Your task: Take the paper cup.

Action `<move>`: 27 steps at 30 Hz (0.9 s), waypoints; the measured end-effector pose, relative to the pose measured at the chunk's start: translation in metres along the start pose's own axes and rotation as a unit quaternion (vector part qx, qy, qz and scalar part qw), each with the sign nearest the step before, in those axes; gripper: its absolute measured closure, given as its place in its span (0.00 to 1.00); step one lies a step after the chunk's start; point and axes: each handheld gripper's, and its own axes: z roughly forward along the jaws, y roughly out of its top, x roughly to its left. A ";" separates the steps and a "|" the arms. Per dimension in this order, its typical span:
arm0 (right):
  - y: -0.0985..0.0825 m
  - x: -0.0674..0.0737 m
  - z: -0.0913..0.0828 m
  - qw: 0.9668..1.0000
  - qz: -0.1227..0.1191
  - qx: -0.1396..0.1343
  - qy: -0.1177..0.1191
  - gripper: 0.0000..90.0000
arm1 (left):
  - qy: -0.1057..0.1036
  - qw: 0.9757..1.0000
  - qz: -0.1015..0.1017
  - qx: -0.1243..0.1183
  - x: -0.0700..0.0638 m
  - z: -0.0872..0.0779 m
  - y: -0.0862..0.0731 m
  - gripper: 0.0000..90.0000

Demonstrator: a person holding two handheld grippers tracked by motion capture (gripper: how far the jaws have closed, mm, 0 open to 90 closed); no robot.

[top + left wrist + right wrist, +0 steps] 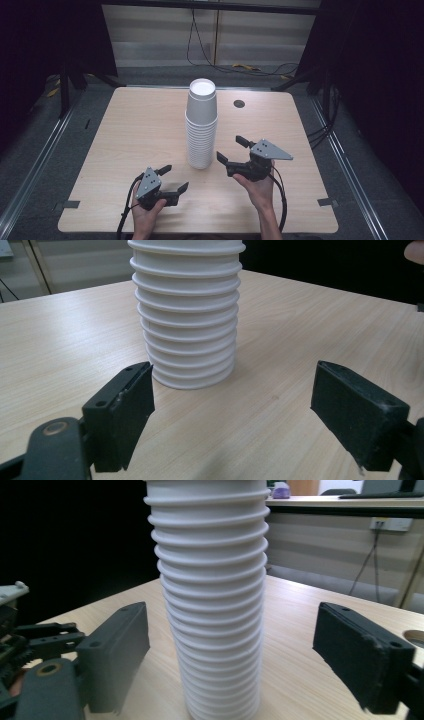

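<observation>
1. The right gripper (230, 148) is open, with nothing between its jaws. The wide gap looks set to take the stack of cups (201, 130), which stands just ahead of it, centred between the jaws in the right gripper view.
2. The right gripper is held level and clear of the counter (140, 130), aimed at the stack's lower half. My guess is that it is lining up for a grip on the side wall. No pad touches the cups yet.
3. The left gripper (176, 177) is also open and empty. It sits low over the counter on the stack's other side, a little further from it, pointing at the base. It is probably waiting there to steady the bottom cups while the other one works.
4. The stack stands upright on its wide rims, between the two grippers and slightly beyond them, near the middle of the counter. Nesting the cups keeps them compact, but makes a tall column that could tip.
5. Count: two grippers, one in each hand, and one stack. The ribbed rims show well over a dozen white cups, though I cannot fix the exact number.
6. Beyond the right gripper, past the stack, there is one round hole (239, 104) in the counter.
</observation>
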 end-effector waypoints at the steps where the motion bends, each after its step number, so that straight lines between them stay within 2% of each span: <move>1: 0.002 0.000 0.001 1.000 0.000 0.000 0.006 0.20 | 0.001 1.000 -0.001 0.001 0.000 0.000 0.000 0.19; 6: 0.011 0.002 0.002 1.000 -0.014 -0.008 0.004 0.20 | 0.000 1.000 -0.005 0.000 0.001 0.000 0.000 0.19; 11: 0.020 0.000 0.002 1.000 -0.011 -0.015 0.016 0.20 | 0.002 1.000 -0.006 0.000 0.000 0.000 0.000 0.19; 14: 0.027 -0.001 0.002 1.000 -0.011 -0.019 0.015 0.18 | 0.002 1.000 -0.007 0.000 0.000 0.000 0.000 0.19; 17: 0.032 -0.002 0.003 1.000 -0.004 -0.015 0.026 0.15 | 0.000 1.000 -0.006 0.000 -0.001 0.000 0.000 0.19; 27: 0.060 -0.003 0.011 0.998 -0.021 0.004 0.054 0.15 | 0.000 1.000 -0.006 0.001 0.000 0.000 0.000 0.19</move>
